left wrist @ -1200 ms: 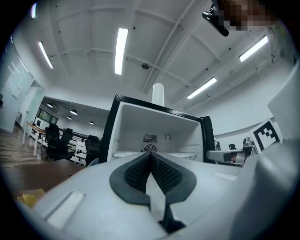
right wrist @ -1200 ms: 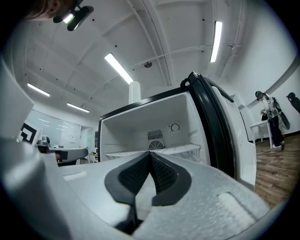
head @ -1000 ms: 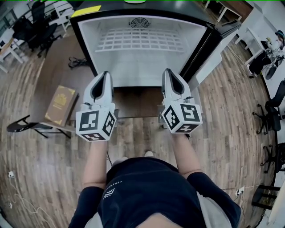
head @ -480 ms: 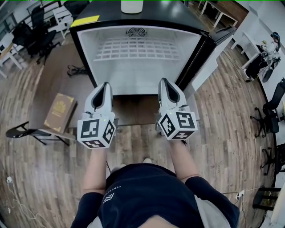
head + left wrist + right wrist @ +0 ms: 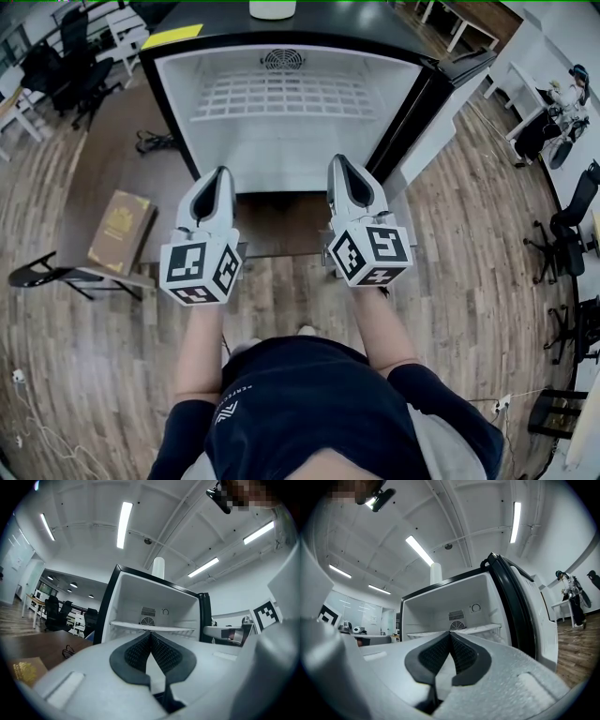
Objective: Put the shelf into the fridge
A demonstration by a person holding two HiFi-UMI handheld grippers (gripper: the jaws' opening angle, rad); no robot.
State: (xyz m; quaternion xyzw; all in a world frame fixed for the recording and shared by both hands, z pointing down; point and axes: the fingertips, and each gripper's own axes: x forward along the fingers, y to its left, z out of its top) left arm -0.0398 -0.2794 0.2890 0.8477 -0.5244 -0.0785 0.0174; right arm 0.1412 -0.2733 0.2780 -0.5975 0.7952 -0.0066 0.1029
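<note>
The small black fridge [image 5: 173, 122] stands open ahead of me, white inside. A white wire shelf [image 5: 291, 92] lies level on its rails in the upper part, below the round fan grille. The shelf also shows in the left gripper view [image 5: 150, 627] and the right gripper view [image 5: 480, 629]. My left gripper [image 5: 222, 172] and right gripper [image 5: 337, 161] are held side by side just short of the fridge's front edge, tips toward the opening. Both are shut with nothing between the pads.
The fridge door [image 5: 464, 66] swings open to the right. A low brown table [image 5: 112, 169] at the left carries a brown book [image 5: 120, 230] and a black cable. A white cylinder [image 5: 272, 8] stands on top of the fridge. Office chairs stand at both sides.
Both grippers have drifted slightly toward the fridge and closer together. The shelf has not moved. Jaws stay shut.
</note>
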